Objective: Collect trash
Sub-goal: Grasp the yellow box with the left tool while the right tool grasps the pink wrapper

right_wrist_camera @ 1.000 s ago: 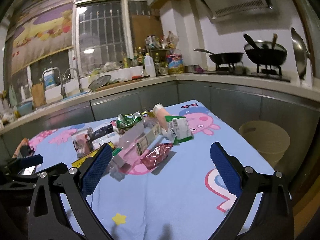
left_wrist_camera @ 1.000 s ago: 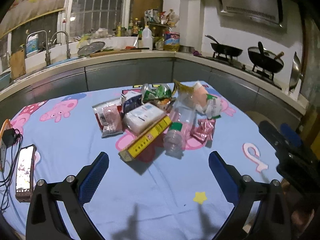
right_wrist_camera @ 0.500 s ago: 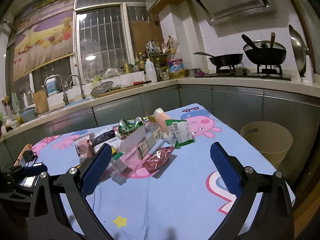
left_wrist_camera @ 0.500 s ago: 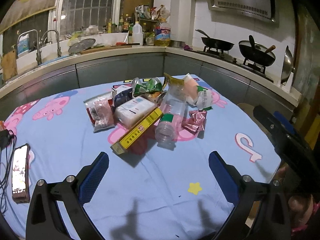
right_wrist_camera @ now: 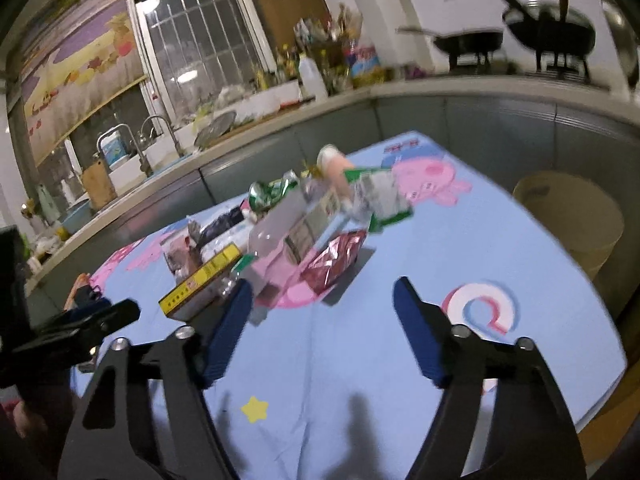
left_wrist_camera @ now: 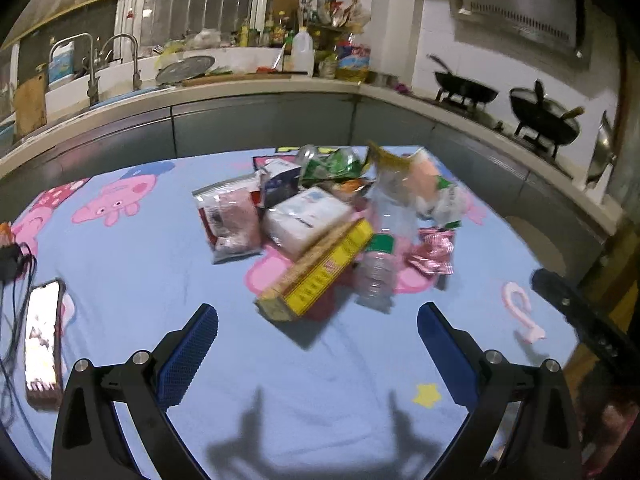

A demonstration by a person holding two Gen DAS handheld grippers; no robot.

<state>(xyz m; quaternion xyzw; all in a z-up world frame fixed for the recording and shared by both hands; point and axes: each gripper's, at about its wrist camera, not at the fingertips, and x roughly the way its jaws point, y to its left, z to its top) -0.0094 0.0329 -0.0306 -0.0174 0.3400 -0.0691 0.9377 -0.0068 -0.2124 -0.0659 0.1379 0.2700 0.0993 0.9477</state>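
Approaching the trash pile mid-desk, left hand-held gripper spread, right hand-held gripper just narrowing on nothing, presumably sizing for the red wrapper.

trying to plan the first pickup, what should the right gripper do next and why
Probably ease the right gripper forward to the red foil wrapper. Its jaws have just been closing with nothing between them and are open above the tablecloth. The wrapper lies at the near edge of the trash pile, and the bin stands past the table's right edge.
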